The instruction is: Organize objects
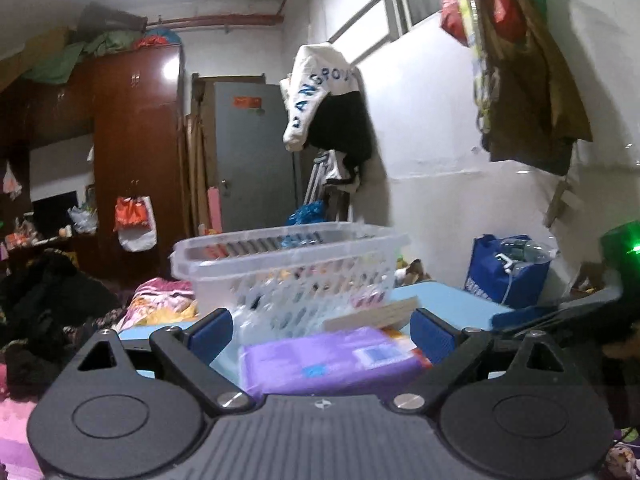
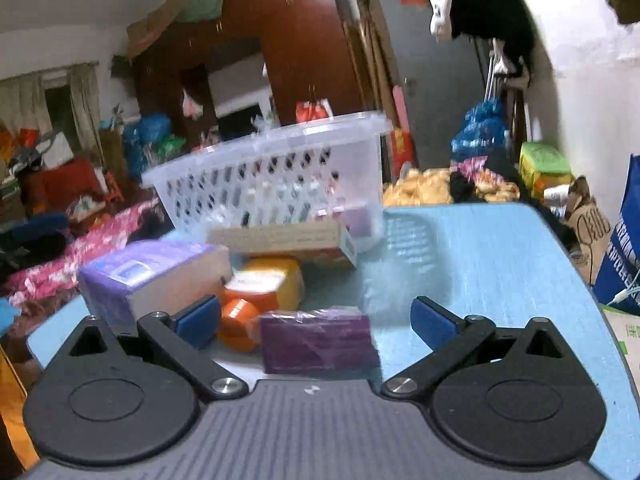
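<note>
Both claws stand wide and hold nothing. On my right claw [image 2: 314, 322] the blue pads [image 2: 199, 320] straddle a dark purple packet [image 2: 318, 344] lying on the blue table [image 2: 500, 264]; the packet sits between the fingers, closer to the left pad, and I cannot tell whether either pad touches it. My left claw [image 1: 322, 334] hangs over a lavender pack [image 1: 332, 360], which lies between its fingers and low in the view, close to the claw's body.

I judge this to be the approach before a pick: loose items lie on the table and the clear slotted basket [image 2: 276, 168] beyond them is the likely place for them, though some things are already inside it. Between the right claw and the basket lie an orange tub [image 2: 238, 324], an orange-and-yellow pouch [image 2: 266, 284] and a flat tan box [image 2: 280, 240] that rests just in front of the basket wall.

Next I would centre the right claw on the purple packet, settle it lower so the pads meet the packet's short sides, then close. Its wrapper looks glossy and soft, so I expect some give and possible slip. The orange tub sits just beside the left pad and could get nudged.
</note>
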The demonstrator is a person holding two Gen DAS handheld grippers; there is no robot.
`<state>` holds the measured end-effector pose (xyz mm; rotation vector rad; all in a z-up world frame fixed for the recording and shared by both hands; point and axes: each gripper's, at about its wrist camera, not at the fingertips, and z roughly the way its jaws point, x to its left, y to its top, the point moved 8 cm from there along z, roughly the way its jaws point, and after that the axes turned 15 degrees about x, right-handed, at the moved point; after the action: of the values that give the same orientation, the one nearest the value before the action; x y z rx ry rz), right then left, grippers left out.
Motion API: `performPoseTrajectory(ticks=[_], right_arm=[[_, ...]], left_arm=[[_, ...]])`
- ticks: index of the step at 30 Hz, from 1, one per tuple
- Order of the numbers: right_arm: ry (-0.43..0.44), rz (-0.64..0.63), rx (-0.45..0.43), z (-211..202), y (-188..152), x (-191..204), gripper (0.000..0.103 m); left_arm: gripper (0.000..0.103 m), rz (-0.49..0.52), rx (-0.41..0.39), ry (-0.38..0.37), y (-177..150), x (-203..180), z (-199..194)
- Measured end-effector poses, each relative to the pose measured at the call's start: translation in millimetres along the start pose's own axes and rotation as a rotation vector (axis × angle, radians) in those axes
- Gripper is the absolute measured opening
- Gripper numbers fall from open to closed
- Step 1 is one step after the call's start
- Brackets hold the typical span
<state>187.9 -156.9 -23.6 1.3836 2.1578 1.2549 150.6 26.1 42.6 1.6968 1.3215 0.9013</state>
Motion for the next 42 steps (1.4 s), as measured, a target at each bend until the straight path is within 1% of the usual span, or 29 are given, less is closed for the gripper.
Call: performPoseTrajectory(ticks=[3,6,7,11,12,13,14,15,16,17,18,21,25,29,34,38,42], right_arm=[[0.065,-0.058,-0.055,-13,-6,25,0.103],[0.122,-0.149,-0.053,-10,-8,56,0.102],[0.128,-0.178,-0.048,-6,-8,66,0.099],[0.141,-0.251,-0.014,19,-3,87,0.089],[0.146,-0.258,-0.004,25,-3,89,0.087],[0.153,-0.263,0.009,32,-2,91,0.081],[0.157,-0.264,0.023,35,-2,92,0.079],[0.172,-0.265,0.026,38,-2,93,0.078],[0.184,-0.267,0.024,39,-3,94,0.075],[0.188,-0.272,0.027,37,-5,95,0.073],[0.196,-0.28,0.033,38,-7,97,0.068],[0.168,-0.308,0.015,38,-10,99,0.067],[0.155,-0.337,-0.022,26,-13,100,0.063],[0.138,-0.356,-0.064,15,-9,104,0.061],[0.146,-0.36,-0.107,6,4,103,0.06],[0.139,-0.367,-0.127,-1,17,100,0.059],[0.132,-0.377,-0.15,-14,50,96,0.059]], left_arm=[[0.096,-0.004,-0.015,-0.016,-13,17,-8],[0.096,0.01,-0.029,-0.018,-20,34,-11],[0.096,0.021,-0.026,-0.031,-21,39,-9],[0.092,0.052,0.007,-0.151,-35,50,4],[0.089,0.046,0.021,-0.179,-39,52,9],[0.085,0.04,0.034,-0.195,-41,53,15],[0.082,0.042,0.053,-0.202,-42,51,22],[0.074,0.046,0.071,-0.203,-43,50,28],[0.069,0.05,0.086,-0.217,-45,47,33],[0.065,0.053,0.102,-0.246,-47,42,38],[0.061,0.057,0.111,-0.251,-49,39,40],[0.059,0.093,0.094,-0.196,-55,29,39],[0.055,0.097,0.075,-0.181,-57,24,29],[0.054,0.102,0.036,-0.148,-53,26,14],[0.052,0.082,-0.014,-0.155,-40,25,0],[0.052,0.089,-0.05,-0.14,-25,17,-5],[0.052,0.117,-0.114,-0.092,9,9,-12]])
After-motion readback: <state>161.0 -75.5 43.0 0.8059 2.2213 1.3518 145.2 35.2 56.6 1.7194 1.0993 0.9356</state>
